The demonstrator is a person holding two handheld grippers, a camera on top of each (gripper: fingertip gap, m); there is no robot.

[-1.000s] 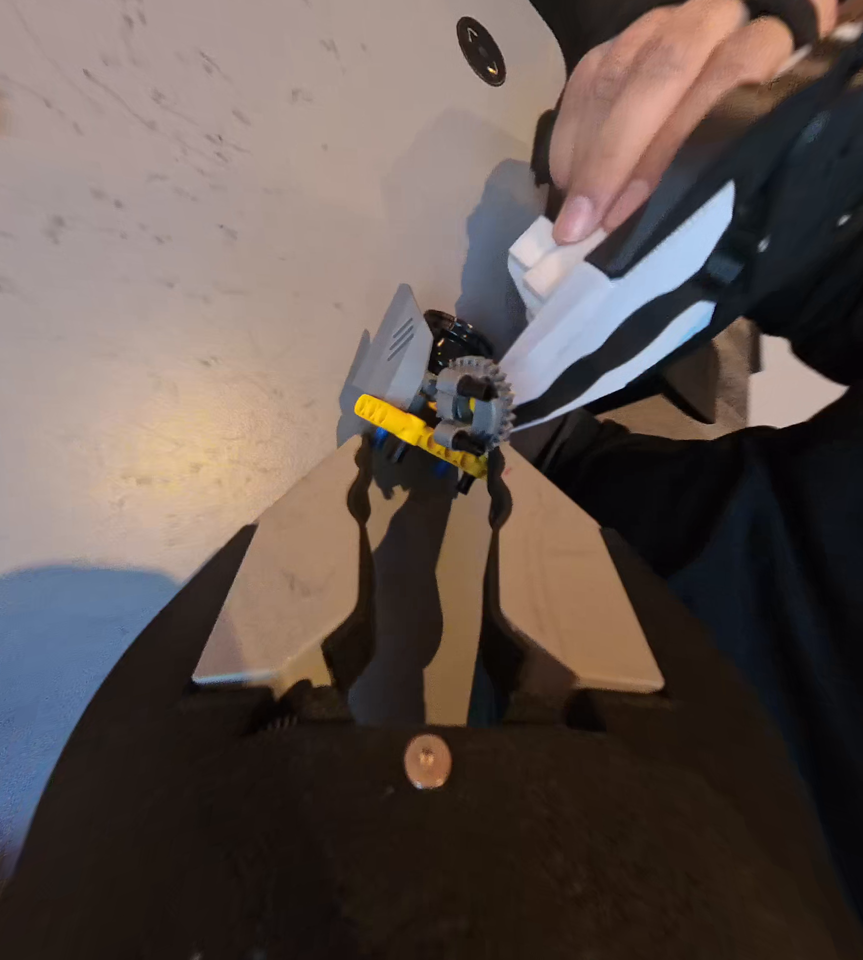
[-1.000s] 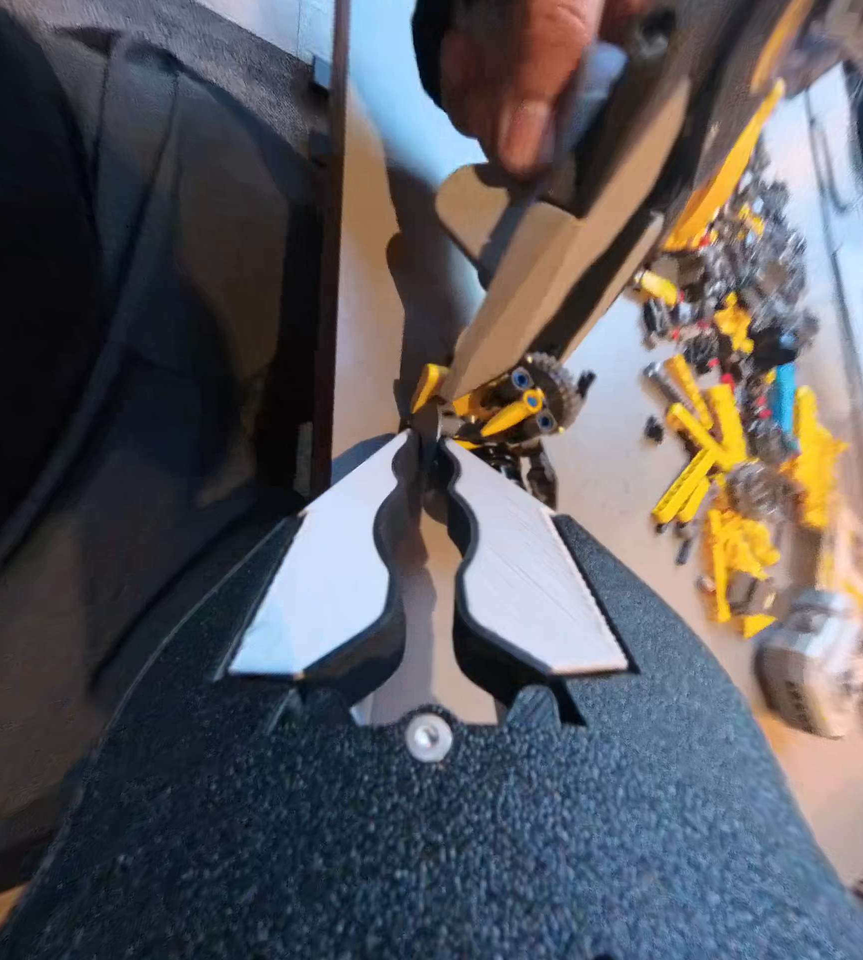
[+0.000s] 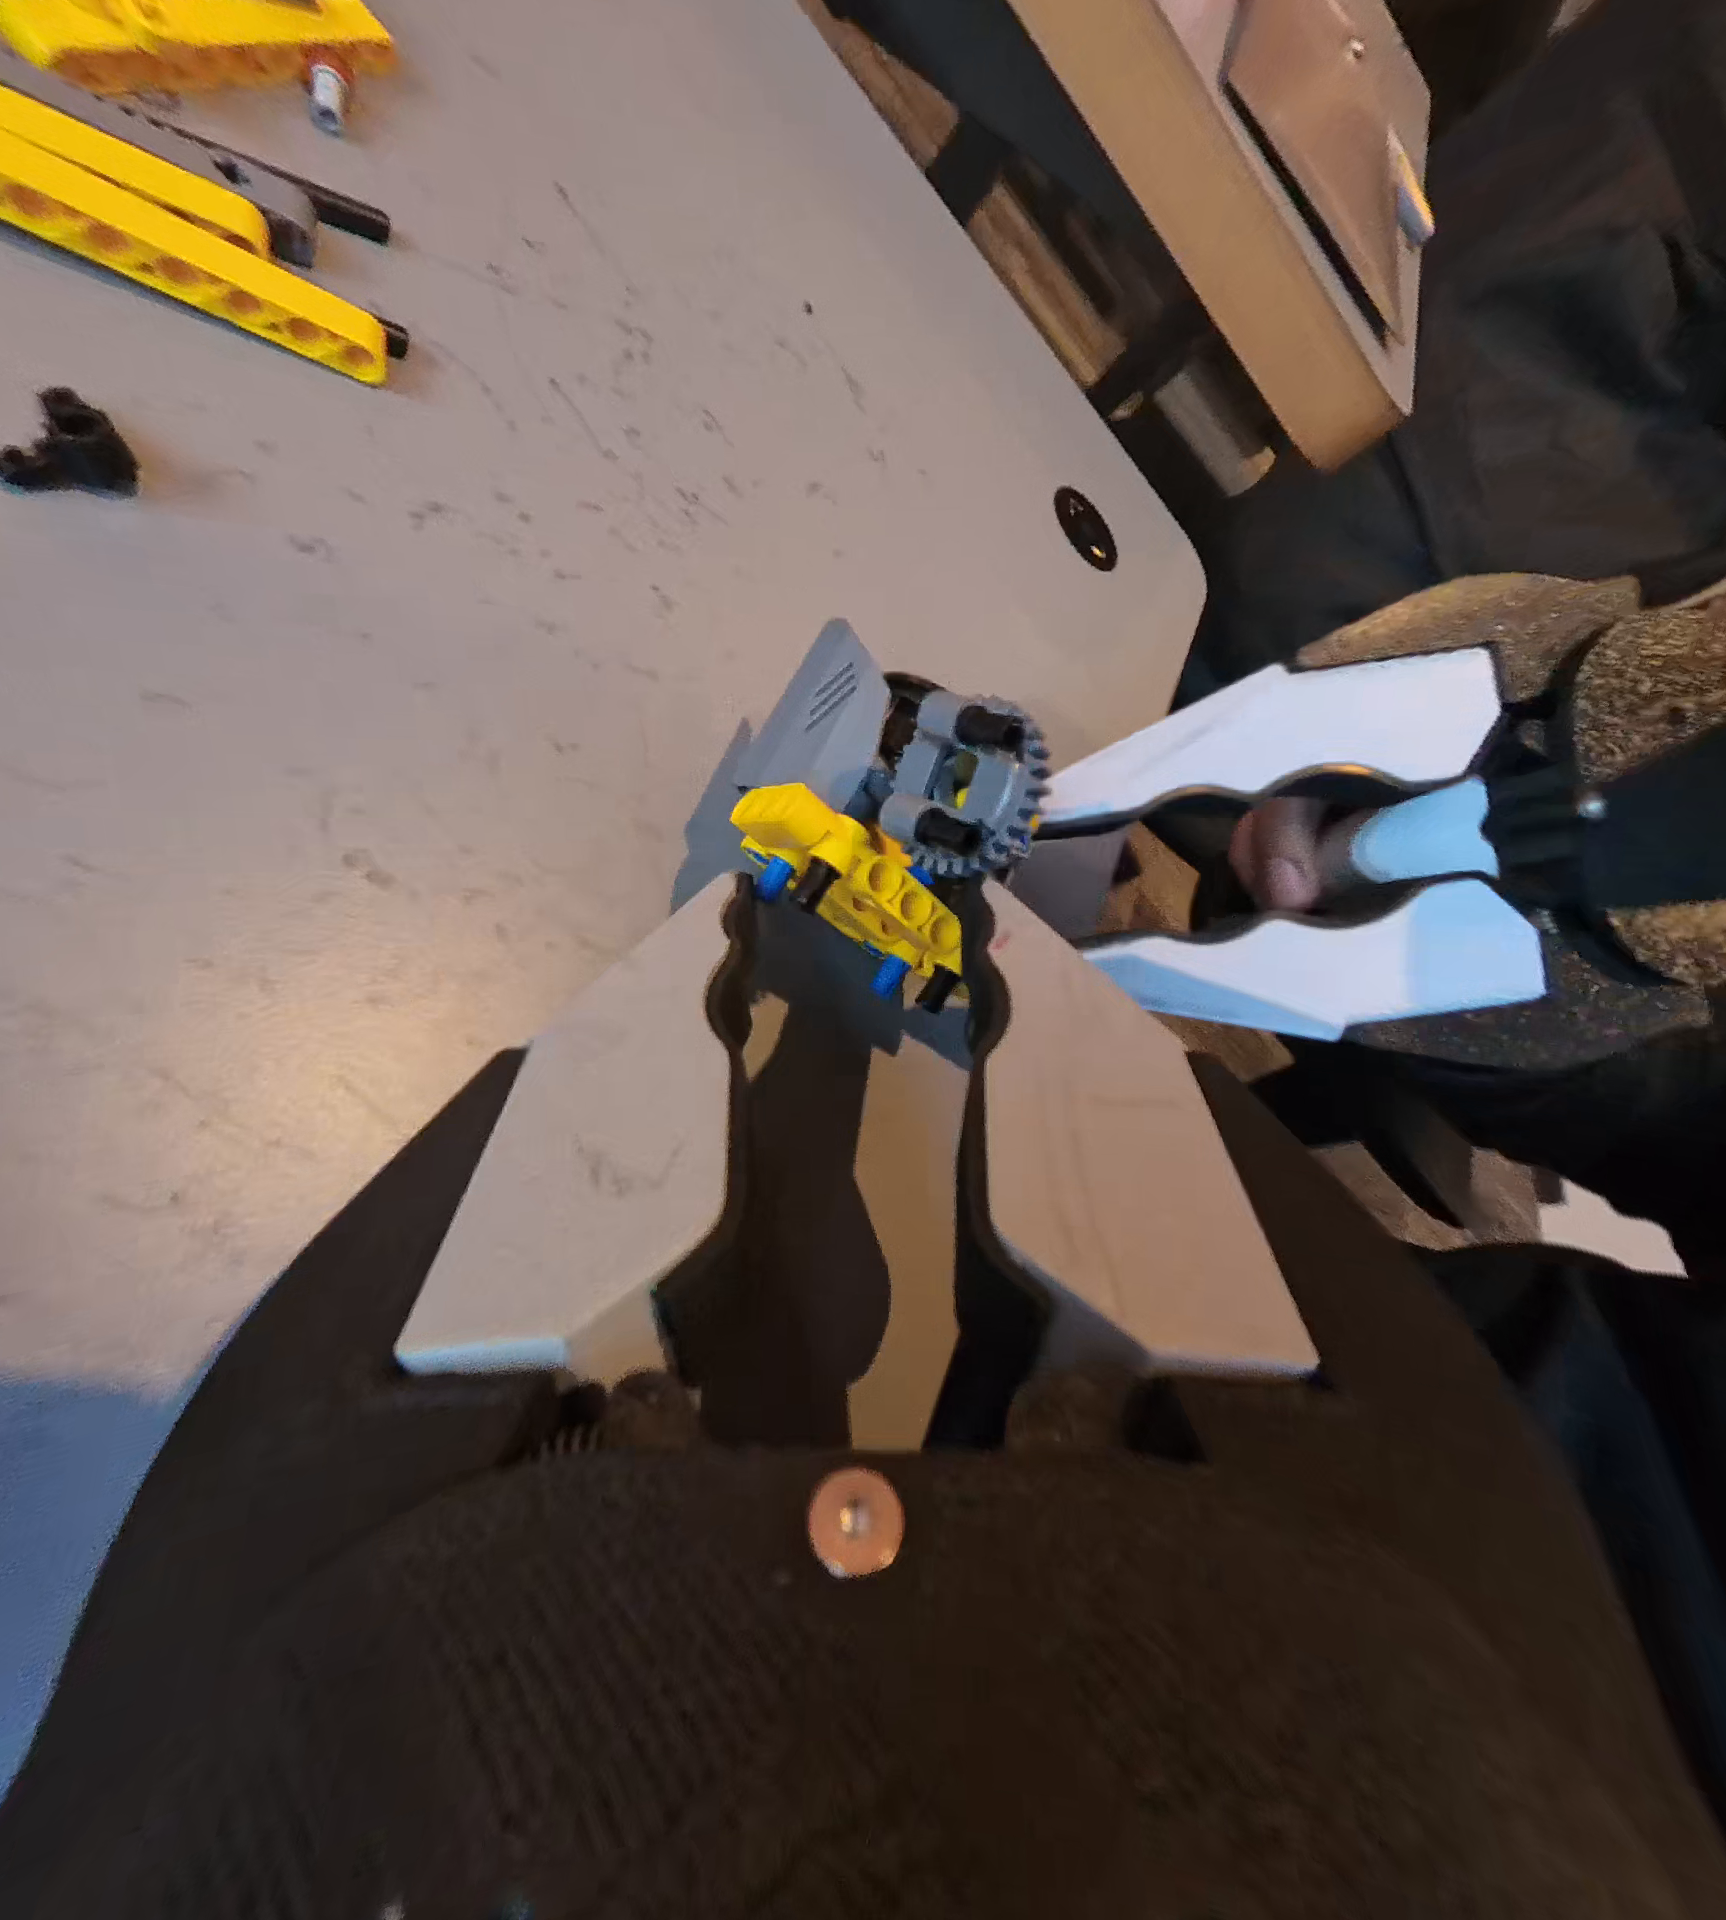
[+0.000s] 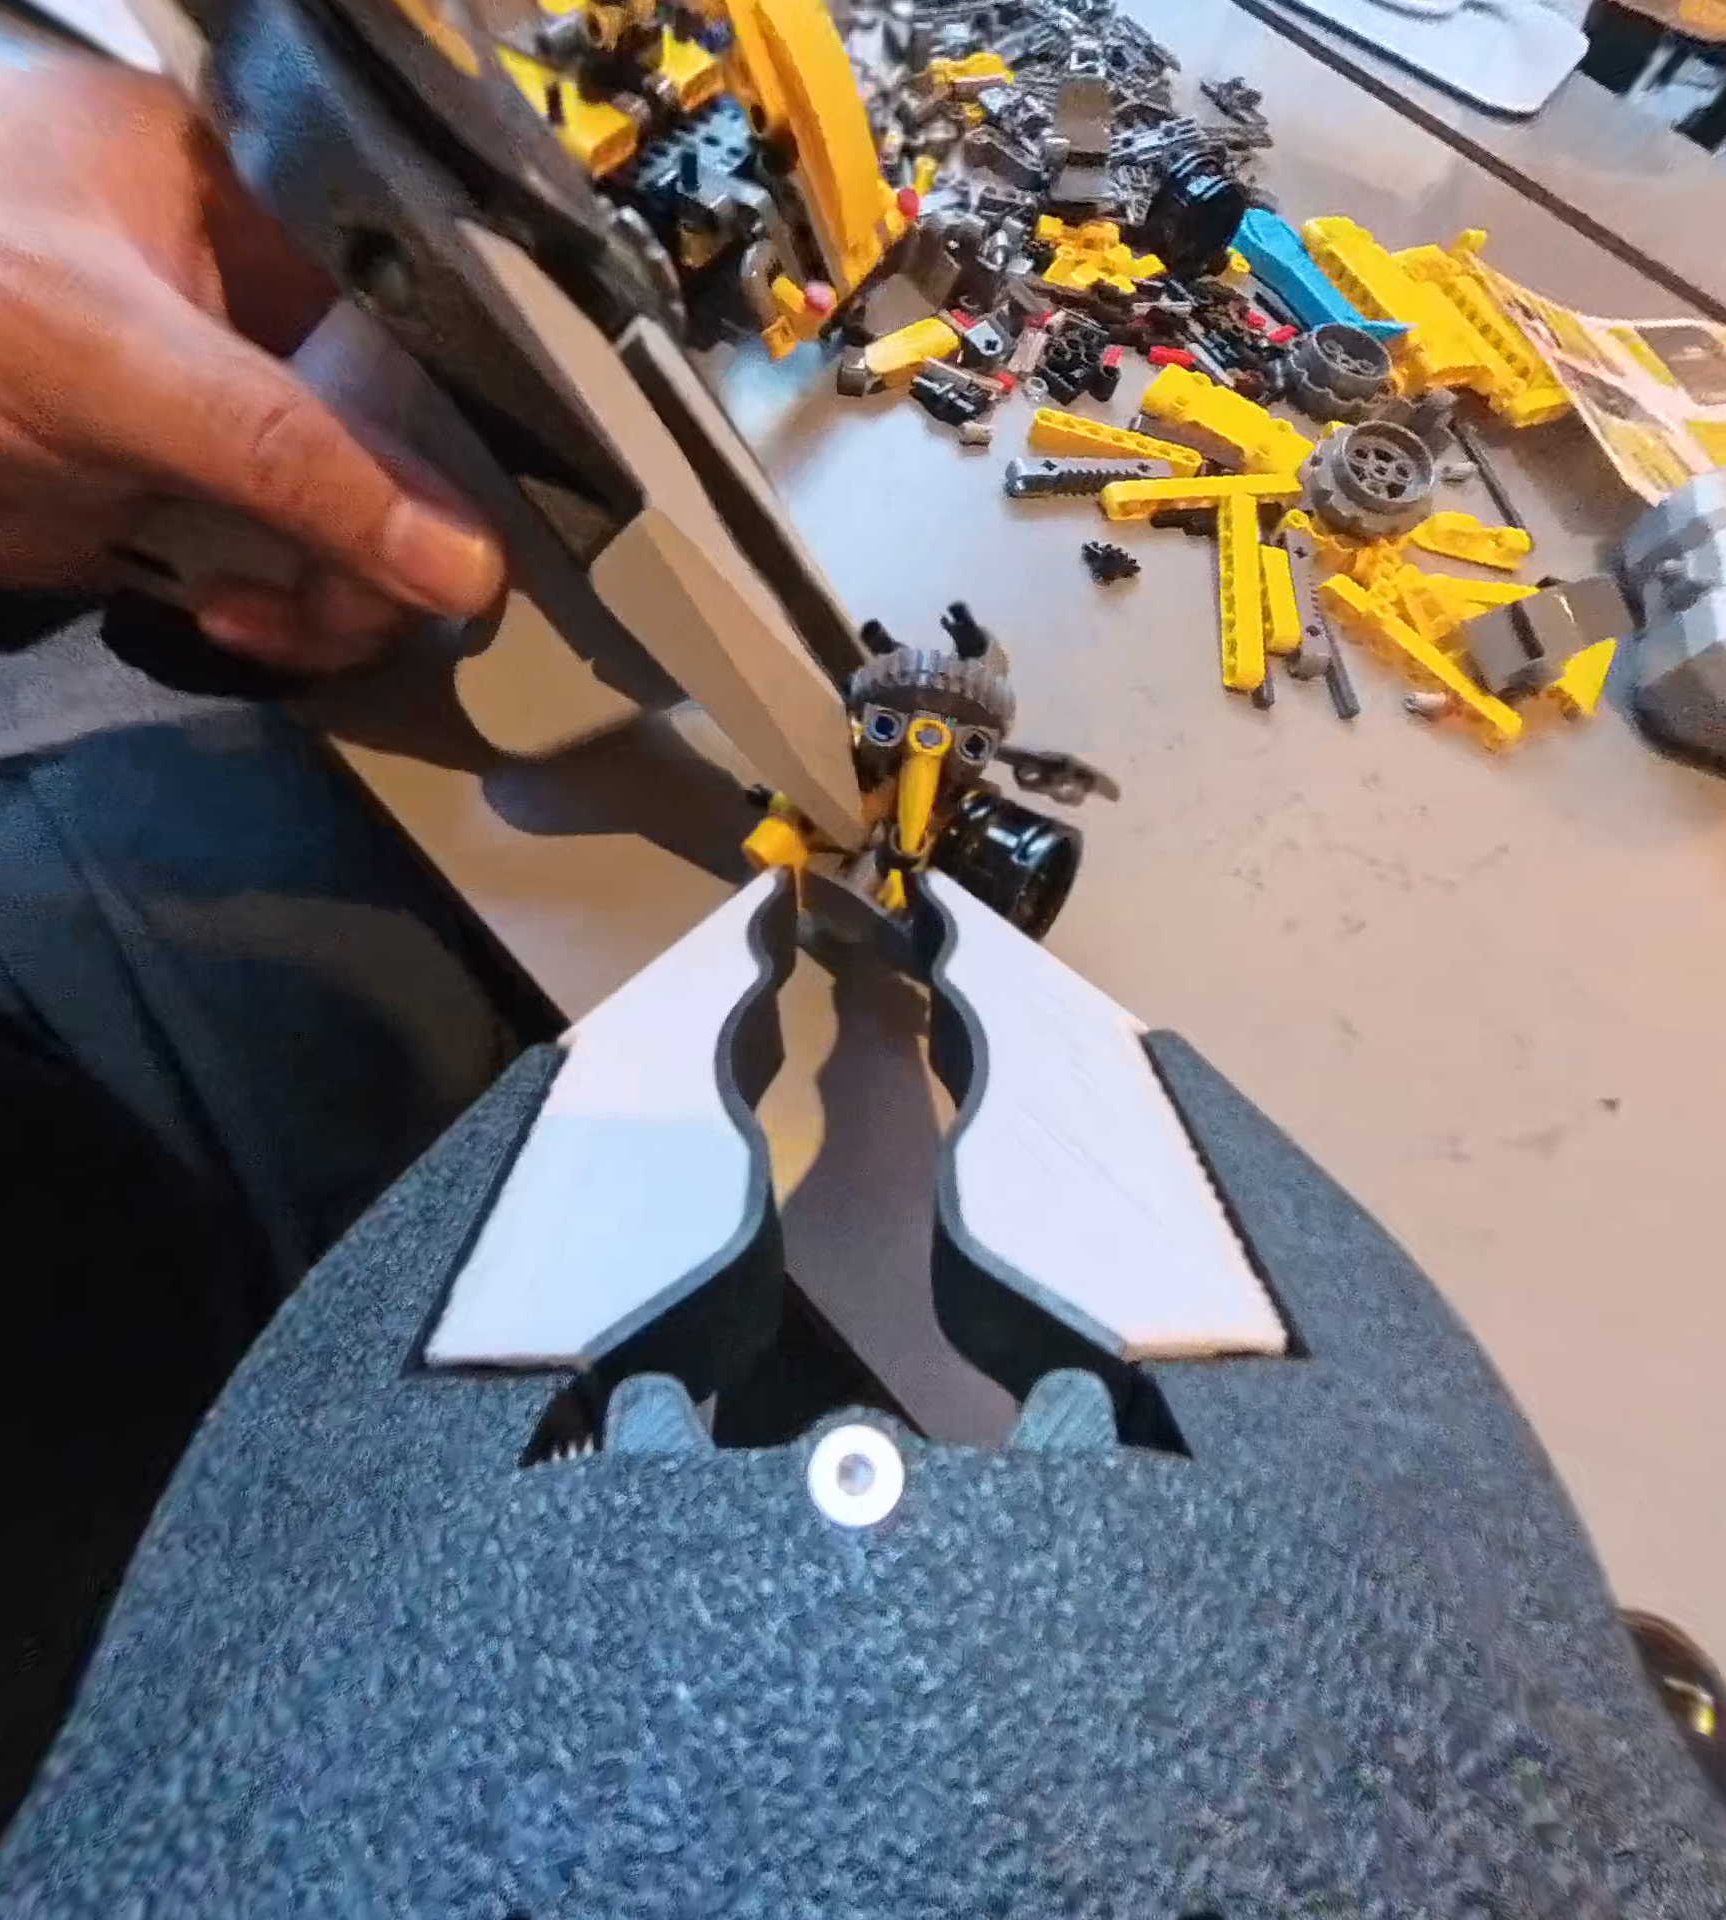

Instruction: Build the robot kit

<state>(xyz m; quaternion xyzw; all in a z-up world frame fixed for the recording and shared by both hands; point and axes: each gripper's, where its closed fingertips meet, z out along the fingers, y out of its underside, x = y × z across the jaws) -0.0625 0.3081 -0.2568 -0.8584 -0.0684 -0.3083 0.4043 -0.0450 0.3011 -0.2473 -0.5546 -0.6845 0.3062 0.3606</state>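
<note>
Our left claw [image 3: 854, 935] is clenched on the small yellow-and-grey brick assembly [image 3: 880, 831], held above the surface [image 3: 319, 727] near its edge; our right claw [image 4: 854, 899], parted, has one tip by the gear [image 3: 994, 790]. A hard nudge could snap pieces off and drop them.

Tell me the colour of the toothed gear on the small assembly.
Grey. The gear shows best in the left wrist view.

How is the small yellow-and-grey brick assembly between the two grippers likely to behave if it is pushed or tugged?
The assembly probably feels light and stiff, being small plastic parts. Pinned joints may pop apart under a hard tug. Its black wheel and grey gear suggest it could roll or turn.
</note>
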